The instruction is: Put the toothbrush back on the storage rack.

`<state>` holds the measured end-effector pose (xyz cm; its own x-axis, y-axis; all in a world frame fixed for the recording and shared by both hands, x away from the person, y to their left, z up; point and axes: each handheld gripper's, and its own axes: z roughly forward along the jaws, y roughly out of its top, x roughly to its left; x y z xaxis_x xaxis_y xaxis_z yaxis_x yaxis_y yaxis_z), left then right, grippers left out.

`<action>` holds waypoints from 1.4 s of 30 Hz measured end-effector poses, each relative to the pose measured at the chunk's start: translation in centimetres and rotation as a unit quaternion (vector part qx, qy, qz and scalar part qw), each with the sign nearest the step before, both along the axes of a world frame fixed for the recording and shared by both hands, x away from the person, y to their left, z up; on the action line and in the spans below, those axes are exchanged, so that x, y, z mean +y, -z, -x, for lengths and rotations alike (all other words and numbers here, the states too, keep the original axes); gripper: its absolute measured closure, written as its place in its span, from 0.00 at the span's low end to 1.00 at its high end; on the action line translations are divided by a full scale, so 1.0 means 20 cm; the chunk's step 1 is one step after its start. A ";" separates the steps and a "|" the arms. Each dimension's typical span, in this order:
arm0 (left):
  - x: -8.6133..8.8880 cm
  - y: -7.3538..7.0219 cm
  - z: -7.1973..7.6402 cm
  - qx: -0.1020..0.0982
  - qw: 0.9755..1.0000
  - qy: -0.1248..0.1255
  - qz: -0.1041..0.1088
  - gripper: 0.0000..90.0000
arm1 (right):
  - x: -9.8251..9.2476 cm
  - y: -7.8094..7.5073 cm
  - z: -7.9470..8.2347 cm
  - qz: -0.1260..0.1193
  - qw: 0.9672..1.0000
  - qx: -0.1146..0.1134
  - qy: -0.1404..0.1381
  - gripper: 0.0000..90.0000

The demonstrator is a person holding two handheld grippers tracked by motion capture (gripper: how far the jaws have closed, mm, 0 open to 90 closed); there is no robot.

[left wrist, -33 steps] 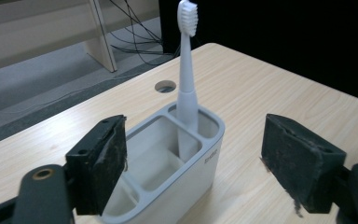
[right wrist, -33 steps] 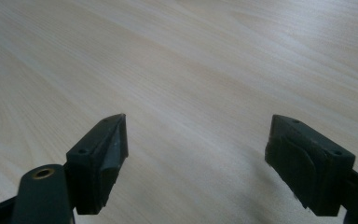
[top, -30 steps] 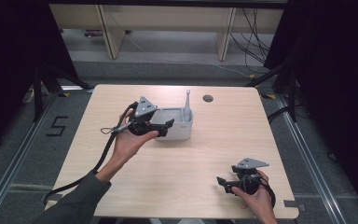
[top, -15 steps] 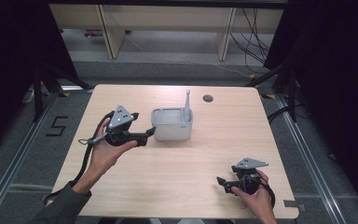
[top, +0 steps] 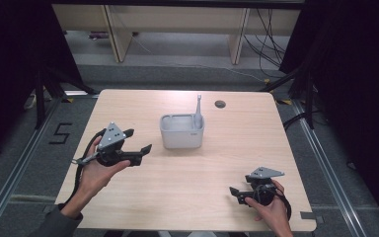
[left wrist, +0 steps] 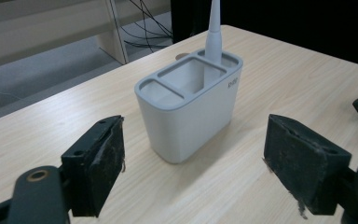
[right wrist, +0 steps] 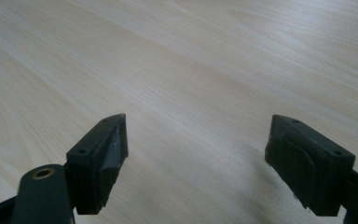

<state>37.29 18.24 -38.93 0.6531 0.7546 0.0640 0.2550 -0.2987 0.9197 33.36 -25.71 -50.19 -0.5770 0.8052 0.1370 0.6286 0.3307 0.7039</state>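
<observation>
Grey three-compartment holder (top: 182,132) upright at bench (top: 187,207) centre, white brush handle (top: 198,105) in end compartment. Left hand-held gripper (top: 139,148) at 9 o'clock, jaws spread, empty. Right hand-held gripper (top: 236,191) at 5 o'clock, likewise. Judged light, rigid, slippery plastic; best gripped across narrow walls.

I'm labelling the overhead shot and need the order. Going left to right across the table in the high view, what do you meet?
left gripper → grey holder with a white stick standing at its right end → right gripper
</observation>
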 end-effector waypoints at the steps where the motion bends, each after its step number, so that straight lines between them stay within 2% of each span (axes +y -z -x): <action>1: 0.02 0.01 0.01 0.000 1.000 -0.001 0.001 0.22 | -0.01 0.00 -0.01 0.012 1.000 -0.011 -0.011 0.24; 2: 0.02 0.01 0.01 0.000 1.000 -0.001 0.001 0.22 | -0.01 0.00 -0.01 0.012 1.000 -0.011 -0.011 0.24; 3: 0.03 0.02 0.02 0.000 1.000 -0.001 0.002 0.22 | 0.00 0.00 0.00 0.000 1.000 -0.008 -0.005 0.24; 8: 0.07 0.06 0.06 0.003 1.000 0.001 -0.003 0.21 | -0.01 0.00 -0.01 0.012 1.000 -0.014 -0.009 0.24; 9: 0.08 0.07 0.06 0.002 1.000 0.003 0.000 0.21 | 0.00 0.00 0.00 0.000 1.000 -0.001 0.001 0.24; 12: 0.10 0.09 0.09 0.000 1.000 0.001 0.000 0.21 | -0.01 0.00 -0.01 0.014 1.000 -0.013 -0.009 0.24; 13: 0.11 0.10 0.10 0.001 1.000 0.001 0.000 0.21 | 0.00 0.00 0.00 0.000 1.000 -0.001 0.003 0.24; 14: 0.12 0.11 0.11 0.000 1.000 0.001 0.000 0.21 | 0.00 0.00 0.01 -0.004 1.000 -0.001 0.011 0.24; 16: 0.12 0.11 0.11 0.001 1.000 0.001 -0.001 0.21 | 0.00 0.00 0.00 -0.004 1.000 -0.003 0.007 0.24; 17: 0.13 0.12 0.12 0.000 1.000 0.002 0.000 0.21 | -0.01 0.00 -0.01 0.012 1.000 -0.012 -0.012 0.24; 18: 0.13 0.12 0.13 -0.003 1.000 0.001 -0.001 0.21 | -0.01 0.00 -0.01 0.002 1.000 -0.009 -0.007 0.24; 21: 0.14 0.13 0.14 -0.007 1.000 0.003 -0.001 0.21 | 0.00 0.01 -0.01 0.000 1.000 -0.014 -0.004 0.24; 27: 0.14 0.17 0.18 -0.005 1.000 0.009 0.011 0.21 | 0.00 0.00 0.00 0.002 1.000 -0.005 0.003 0.24; 28: 0.14 0.18 0.19 -0.004 1.000 0.011 0.012 0.21 | -0.01 0.00 0.00 0.003 1.000 -0.013 -0.005 0.24; 32: 0.14 0.22 0.23 -0.001 1.000 0.014 0.012 0.21 | -0.01 0.00 0.00 0.004 1.000 -0.014 -0.004 0.24; 33: 0.14 0.23 0.24 0.003 1.000 0.014 0.010 0.21 | -0.01 0.00 -0.01 0.007 1.000 -0.022 -0.007 0.24; 36: 0.14 0.25 0.26 0.003 1.000 0.015 0.009 0.21 | -0.01 0.00 0.00 0.006 1.000 -0.014 0.000 0.24; 37: 0.14 0.26 0.27 0.002 1.000 0.018 0.015 0.21 | 0.00 -0.01 0.00 0.003 1.000 -0.011 0.000 0.24; 39: 0.15 0.27 0.28 0.003 1.000 0.017 0.007 0.21 | 0.00 -0.01 0.00 0.003 1.000 -0.011 0.000 0.24; 42: 0.16 0.30 0.30 0.003 1.000 0.017 0.008 0.21 | -0.01 -0.01 0.00 0.004 1.000 -0.015 0.001 0.24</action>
